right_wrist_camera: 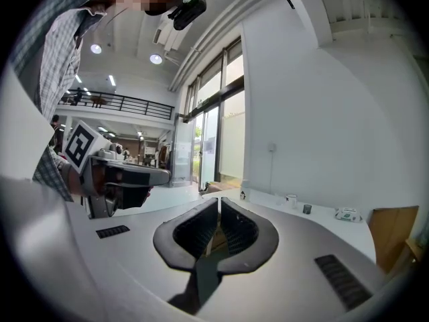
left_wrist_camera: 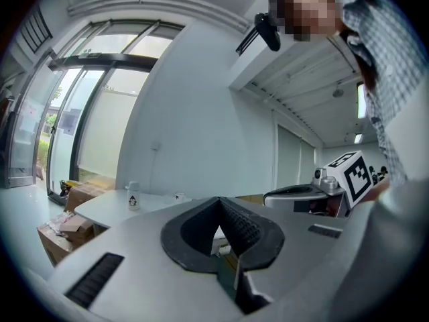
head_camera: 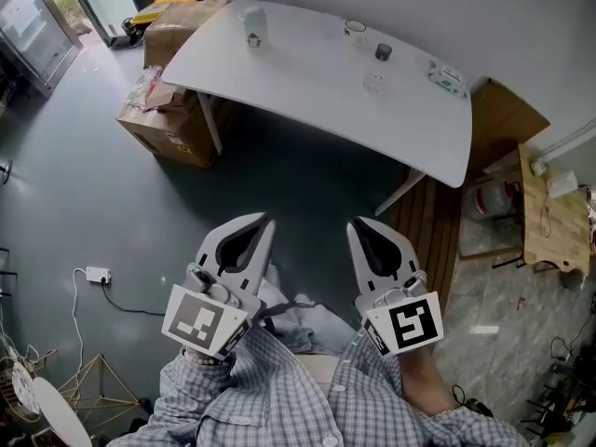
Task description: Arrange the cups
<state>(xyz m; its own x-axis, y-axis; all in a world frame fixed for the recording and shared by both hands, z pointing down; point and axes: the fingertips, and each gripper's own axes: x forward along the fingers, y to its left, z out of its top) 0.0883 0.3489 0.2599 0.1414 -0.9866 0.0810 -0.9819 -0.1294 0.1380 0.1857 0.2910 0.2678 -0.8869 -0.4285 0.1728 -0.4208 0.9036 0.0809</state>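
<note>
While the left gripper (head_camera: 265, 222) and right gripper (head_camera: 358, 223) hang low by the person's chest, the head view shows the white bench (head_camera: 307, 87) well ahead, carrying a white mug (head_camera: 354, 31), a small dark cup (head_camera: 383, 52) and a clear cup (head_camera: 374, 82) (faint against the top). In the left gripper view the jaws are together, nothing between. In the right gripper view they are likewise closed and empty.

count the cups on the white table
3. A pale cup near the far edge of the table, a small dark cup just right of it, and a faint clear cup nearer the person. Other clear ones may escape notice.
</note>
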